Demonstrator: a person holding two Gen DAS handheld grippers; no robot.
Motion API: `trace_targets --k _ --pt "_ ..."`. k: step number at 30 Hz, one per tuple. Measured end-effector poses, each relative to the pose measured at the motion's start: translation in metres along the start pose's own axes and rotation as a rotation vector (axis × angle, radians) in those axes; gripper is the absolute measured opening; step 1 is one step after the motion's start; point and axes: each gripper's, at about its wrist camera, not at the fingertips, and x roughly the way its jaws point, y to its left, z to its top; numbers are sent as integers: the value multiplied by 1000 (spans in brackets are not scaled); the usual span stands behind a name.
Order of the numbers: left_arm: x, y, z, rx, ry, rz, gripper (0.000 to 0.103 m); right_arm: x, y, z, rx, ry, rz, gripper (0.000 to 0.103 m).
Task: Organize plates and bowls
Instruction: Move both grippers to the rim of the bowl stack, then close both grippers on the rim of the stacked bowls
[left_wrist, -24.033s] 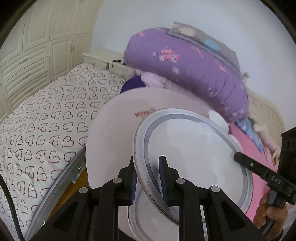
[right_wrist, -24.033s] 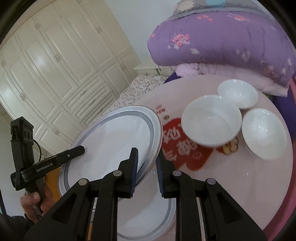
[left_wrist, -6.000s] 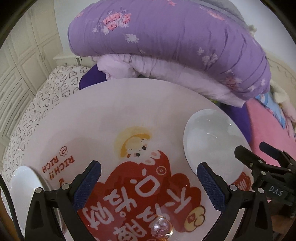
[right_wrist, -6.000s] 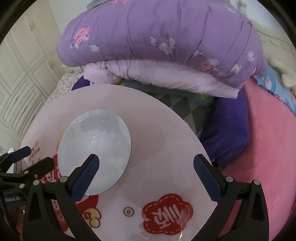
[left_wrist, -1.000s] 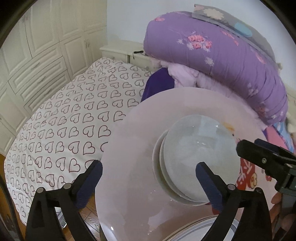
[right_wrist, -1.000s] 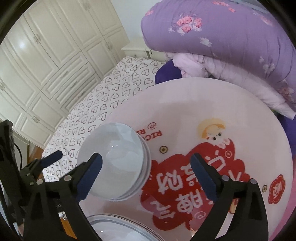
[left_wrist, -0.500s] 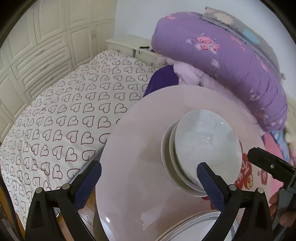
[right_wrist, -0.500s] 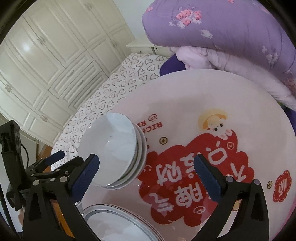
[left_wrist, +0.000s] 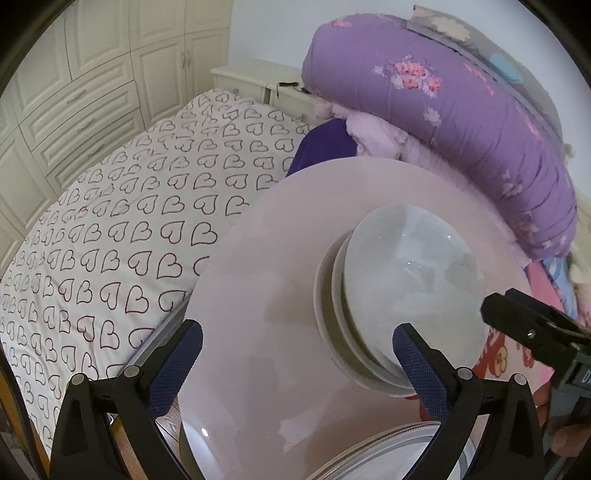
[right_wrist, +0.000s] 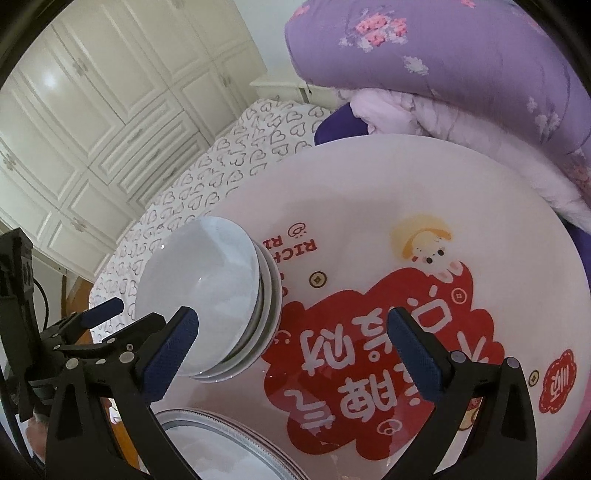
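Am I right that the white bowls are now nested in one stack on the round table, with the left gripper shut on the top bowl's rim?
Not quite: the left gripper is open and holds nothing, as the left wrist view shows. The bowls are indeed nested in one stack on the round table.

Honestly the plates (right_wrist: 207, 439) are getting chopped off by the bottom edge in both views, so there's no counting them. The bottom bowls in the bowl stack (left_wrist: 399, 295) are only showing rims. The right gripper (right_wrist: 291, 339) is covering part of the table print (right_wrist: 373, 343).
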Motion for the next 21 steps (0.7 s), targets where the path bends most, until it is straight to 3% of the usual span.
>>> trace_targets --k 12,18,21 --pt "26 -3 10 -18 27 0 96 22 -2 2 21 62 4 102" --pt "35 5 14 -53 50 -44 87 31 -4 3 18 102 8 91" --pt "41 13 17 -73 71 -74 81 41 0 3 13 138 14 78"
